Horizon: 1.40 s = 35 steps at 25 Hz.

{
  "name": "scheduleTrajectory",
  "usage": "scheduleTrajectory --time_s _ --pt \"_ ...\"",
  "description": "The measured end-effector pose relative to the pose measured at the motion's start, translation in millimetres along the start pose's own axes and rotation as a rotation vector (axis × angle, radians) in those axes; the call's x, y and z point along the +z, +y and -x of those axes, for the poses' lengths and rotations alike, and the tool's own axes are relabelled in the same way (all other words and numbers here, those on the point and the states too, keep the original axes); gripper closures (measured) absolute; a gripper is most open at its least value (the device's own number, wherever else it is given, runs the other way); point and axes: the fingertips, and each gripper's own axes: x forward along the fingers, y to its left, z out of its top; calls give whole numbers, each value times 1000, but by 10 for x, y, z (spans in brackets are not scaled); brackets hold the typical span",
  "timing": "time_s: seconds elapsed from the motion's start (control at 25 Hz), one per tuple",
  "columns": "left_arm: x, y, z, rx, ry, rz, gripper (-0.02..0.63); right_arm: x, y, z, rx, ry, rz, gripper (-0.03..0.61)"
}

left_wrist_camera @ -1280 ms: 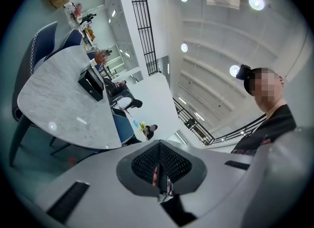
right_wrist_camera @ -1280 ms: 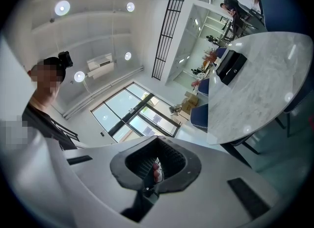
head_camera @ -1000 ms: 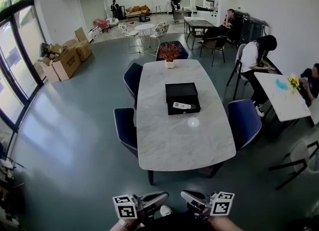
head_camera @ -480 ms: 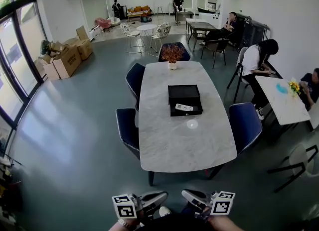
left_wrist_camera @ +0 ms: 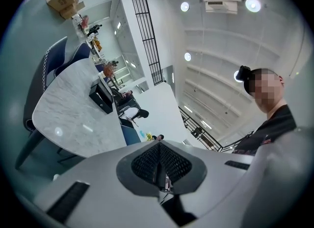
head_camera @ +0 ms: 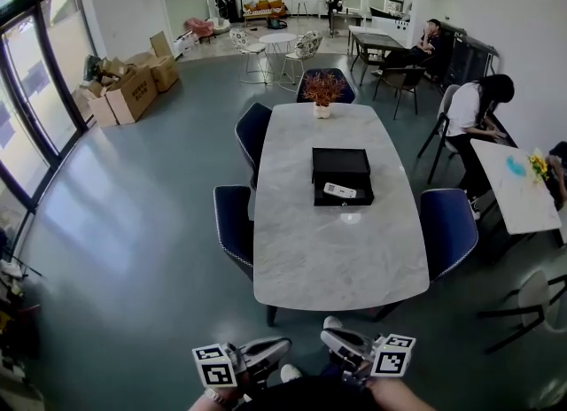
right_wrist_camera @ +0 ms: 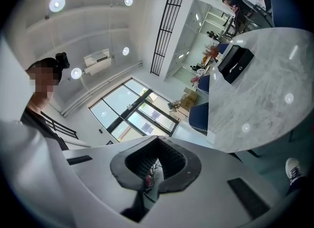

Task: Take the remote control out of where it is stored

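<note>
Two closed grippers held low, well apart from the table

The left gripper (head_camera: pixel 282 345) and the right gripper (head_camera: pixel 330 338) had their jaws pressed together, with nothing between them. Both pointed toward the marble table (head_camera: pixel 337 250). In the middle of that table stood a black box (head_camera: pixel 342 163) with its drawer pulled out, and the white remote control (head_camera: pixel 339 191) lay inside the drawer. A potted plant (head_camera: pixel 324 92) stood at the far end.
</note>
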Motion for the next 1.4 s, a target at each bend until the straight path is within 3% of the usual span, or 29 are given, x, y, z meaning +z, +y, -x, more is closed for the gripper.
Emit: scheduleTrajectory --time_s 0.48,0.72,0.96,1.4 --pt "525 261 -450 75 -76 -48 609 825 -410 -227 31 64 14 569" --pt "733 489 -647 129 -121 -31 609 1262 -735 -357 44 89 6 569" --pt "903 730 -896 161 -146 -11 609 1722 -1163 -434 13 106 15 569" --pt "1116 958 -1165 227 -200 15 609 2449 -1823 -589 -63 204 132 568"
